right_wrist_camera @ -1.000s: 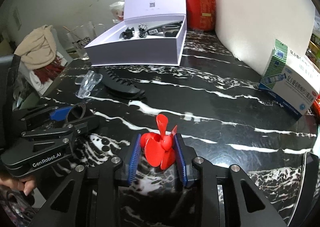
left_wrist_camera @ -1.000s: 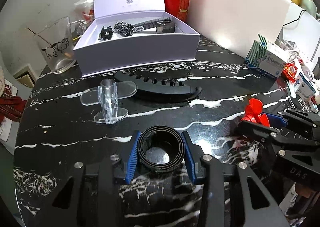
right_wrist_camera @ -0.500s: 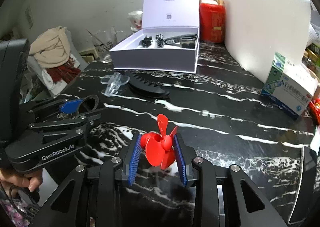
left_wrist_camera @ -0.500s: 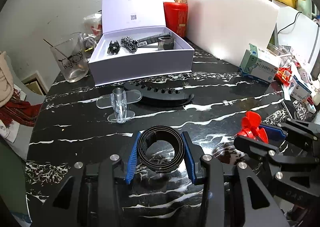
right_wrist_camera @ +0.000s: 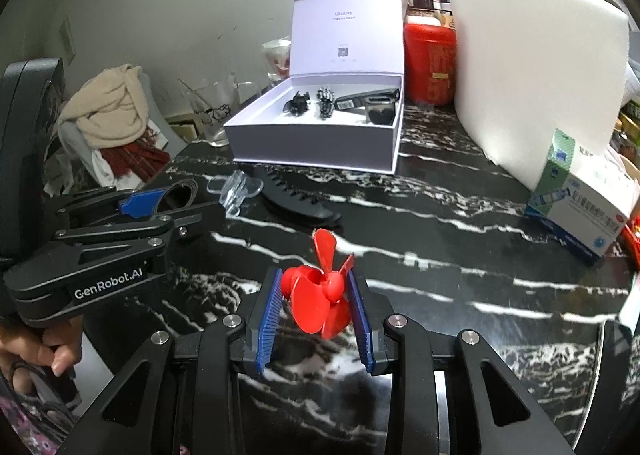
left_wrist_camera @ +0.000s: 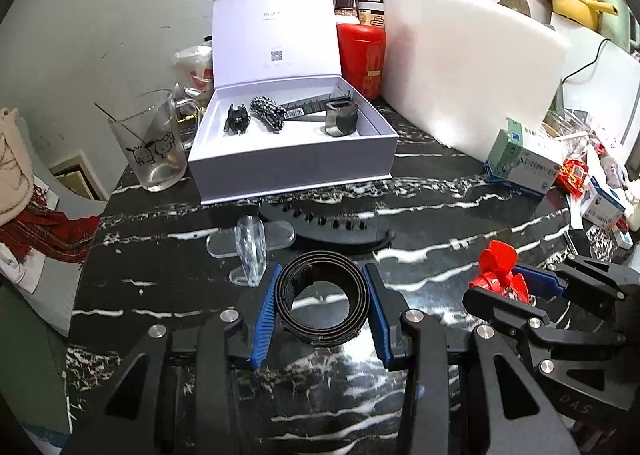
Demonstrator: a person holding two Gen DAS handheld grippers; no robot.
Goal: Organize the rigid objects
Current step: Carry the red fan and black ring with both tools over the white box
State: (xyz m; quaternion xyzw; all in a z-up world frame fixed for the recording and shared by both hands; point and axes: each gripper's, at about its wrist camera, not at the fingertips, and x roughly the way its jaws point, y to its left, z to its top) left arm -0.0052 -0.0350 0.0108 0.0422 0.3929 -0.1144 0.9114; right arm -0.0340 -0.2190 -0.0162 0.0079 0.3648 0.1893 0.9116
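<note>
The left gripper [left_wrist_camera: 323, 309] fingers pinch a coiled black band [left_wrist_camera: 323, 302] at lower centre; the right gripper [right_wrist_camera: 316, 313] fingers clamp a red propeller [right_wrist_camera: 322, 293]. Both should probably rise over the near wall of the white box [left_wrist_camera: 288, 165], upper centre, releasing onto bare floor beside the pieces inside.

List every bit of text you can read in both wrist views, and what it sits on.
"GenRobot.AI": side of the black left gripper.
"DAS": faint, on the black right gripper.
White box lid: small print and QR code, unreadable.
Blue-and-white medicine carton, red canister: print blurred.
</note>
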